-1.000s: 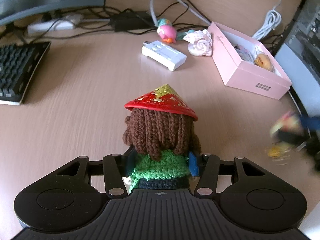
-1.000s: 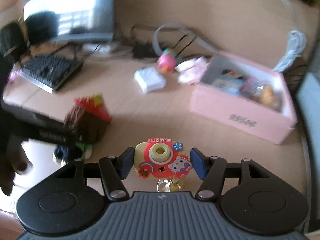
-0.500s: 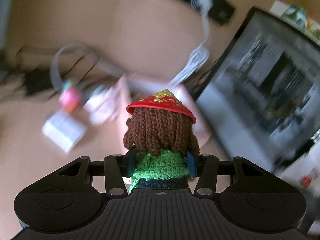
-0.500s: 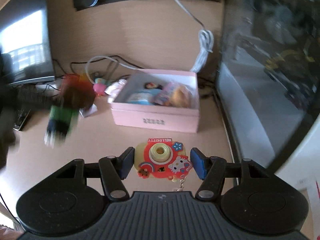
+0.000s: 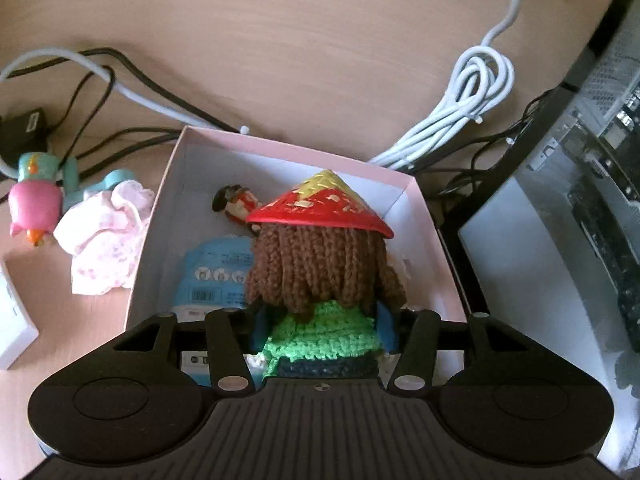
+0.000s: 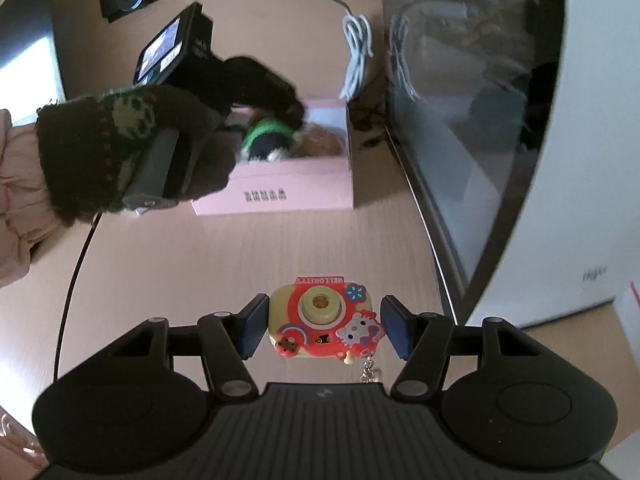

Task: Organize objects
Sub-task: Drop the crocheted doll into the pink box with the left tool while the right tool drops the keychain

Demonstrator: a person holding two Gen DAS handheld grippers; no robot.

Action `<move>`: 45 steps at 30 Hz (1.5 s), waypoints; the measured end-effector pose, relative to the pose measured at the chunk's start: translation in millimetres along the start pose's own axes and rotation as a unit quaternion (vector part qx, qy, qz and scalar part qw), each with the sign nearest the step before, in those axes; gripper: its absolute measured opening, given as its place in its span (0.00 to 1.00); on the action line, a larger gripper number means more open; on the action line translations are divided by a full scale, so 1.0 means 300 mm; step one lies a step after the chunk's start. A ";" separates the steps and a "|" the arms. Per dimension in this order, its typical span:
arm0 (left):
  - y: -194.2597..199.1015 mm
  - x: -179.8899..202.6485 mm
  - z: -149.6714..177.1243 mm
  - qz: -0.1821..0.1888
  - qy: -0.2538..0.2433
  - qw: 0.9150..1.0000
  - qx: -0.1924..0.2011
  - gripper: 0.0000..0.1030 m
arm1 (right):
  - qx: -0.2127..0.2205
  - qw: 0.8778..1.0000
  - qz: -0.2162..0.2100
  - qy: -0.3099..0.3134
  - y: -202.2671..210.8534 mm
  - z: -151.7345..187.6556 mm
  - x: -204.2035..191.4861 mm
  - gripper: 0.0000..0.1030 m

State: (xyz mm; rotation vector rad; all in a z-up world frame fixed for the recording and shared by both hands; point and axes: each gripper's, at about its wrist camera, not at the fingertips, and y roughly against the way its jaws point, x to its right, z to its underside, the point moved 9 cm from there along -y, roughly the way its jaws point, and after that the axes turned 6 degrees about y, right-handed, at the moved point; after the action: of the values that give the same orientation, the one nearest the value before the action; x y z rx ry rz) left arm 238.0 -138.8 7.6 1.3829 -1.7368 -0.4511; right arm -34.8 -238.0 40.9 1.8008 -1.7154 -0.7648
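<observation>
while my left gripper [image 5: 320,330] clamps the crochet doll [image 5: 320,276] over the pink box [image 5: 280,148], its hat may catch the far wall; right gripper [image 6: 322,330] grips the toy camera [image 6: 322,326].

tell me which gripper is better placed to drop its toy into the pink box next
Left. The left gripper holds the crochet doll right over the open pink box, while the right gripper with the toy camera sits short of it.

Surface: light wood desk [image 5: 320,48].
On it: pink box [image 5: 434,236] at centre; pink bird toy [image 5: 34,208], crumpled cloth [image 5: 106,236] at 9 o'clock; coiled white cable [image 5: 476,92] at 1 o'clock.
</observation>
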 end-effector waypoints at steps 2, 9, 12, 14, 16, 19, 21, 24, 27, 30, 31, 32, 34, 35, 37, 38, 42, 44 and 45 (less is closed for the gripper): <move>0.003 0.014 0.018 -0.011 -0.041 0.999 0.004 0.56 | -0.008 1.000 0.003 -0.009 -0.016 0.012 0.011 0.59; 0.126 -0.012 0.047 0.014 -0.062 0.998 0.008 0.55 | 0.015 1.000 -0.005 0.027 -0.005 -0.058 -0.012 0.59; 0.250 -0.025 0.020 0.051 -0.050 0.997 0.036 0.55 | 0.031 0.999 -0.003 0.025 -0.001 -0.118 -0.004 0.59; 0.323 -0.048 0.018 0.066 -0.038 0.996 0.045 0.55 | 0.045 0.999 -0.003 0.022 0.006 -0.177 -0.003 0.59; 0.404 -0.099 0.036 0.077 -0.022 0.995 0.052 0.55 | 0.064 0.998 -0.012 0.019 0.024 -0.253 -0.012 0.59; 0.513 -0.201 0.116 0.076 -0.014 0.996 0.052 0.55 | 0.100 0.994 -0.032 0.019 0.053 -0.408 -0.052 0.59; 0.565 -0.276 0.174 0.073 -0.016 0.996 0.042 0.55 | 0.124 0.991 -0.050 0.022 0.059 -0.534 -0.090 0.59; 0.614 -0.418 0.244 0.048 -0.002 0.998 0.030 0.55 | 0.153 0.985 -0.078 0.019 0.024 -0.714 -0.148 0.59; 0.644 -0.576 0.292 0.027 0.068 0.997 0.020 0.55 | 0.145 0.984 -0.103 -0.004 -0.069 -0.861 -0.189 0.59; 0.702 -0.701 0.318 0.001 0.110 0.993 0.037 0.55 | 0.137 0.983 -0.115 -0.027 -0.198 -0.971 -0.212 0.59; 0.719 -0.739 0.329 -0.004 0.123 0.992 0.039 0.55 | 0.135 0.984 -0.115 -0.032 -0.245 -0.993 -0.215 0.60; 0.731 -0.774 0.334 -0.013 0.131 0.990 0.040 0.55 | 0.131 0.984 -0.115 -0.038 -0.293 -1.012 -0.220 0.61; 0.746 -0.833 0.346 -0.031 0.143 0.989 0.038 0.55 | 0.111 0.987 -0.104 -0.053 -0.382 -1.015 -0.215 0.73; 0.750 -0.851 0.348 -0.034 0.146 0.988 0.037 0.55 | 0.105 0.988 -0.096 -0.060 -0.409 -1.007 -0.215 0.73; 0.751 -0.881 0.347 -0.037 0.152 0.987 0.034 0.55 | 0.098 0.989 -0.098 -0.060 -0.428 -0.990 -0.229 0.73; 0.744 -0.890 0.344 -0.037 0.153 0.987 0.031 0.55 | 0.097 0.989 -0.096 -0.055 -0.426 -0.973 -0.240 0.74; 0.677 -0.869 0.273 -0.019 0.153 0.988 0.025 0.55 | 0.097 0.993 -0.073 0.006 -0.386 -0.898 -0.300 0.76; 0.628 -0.835 0.208 -0.004 0.153 0.988 0.028 0.55 | 0.101 0.992 -0.060 0.045 -0.347 -0.849 -0.337 0.78; 0.596 -0.814 0.161 -0.001 0.148 0.988 0.033 0.55 | 0.103 0.991 -0.055 0.064 -0.328 -0.820 -0.353 0.79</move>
State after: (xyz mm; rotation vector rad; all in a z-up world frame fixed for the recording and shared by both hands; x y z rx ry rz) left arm 97.1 133.4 13.3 1.4201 -1.5184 -0.1788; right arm 206.6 -128.2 146.3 2.0497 -1.6742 -0.5177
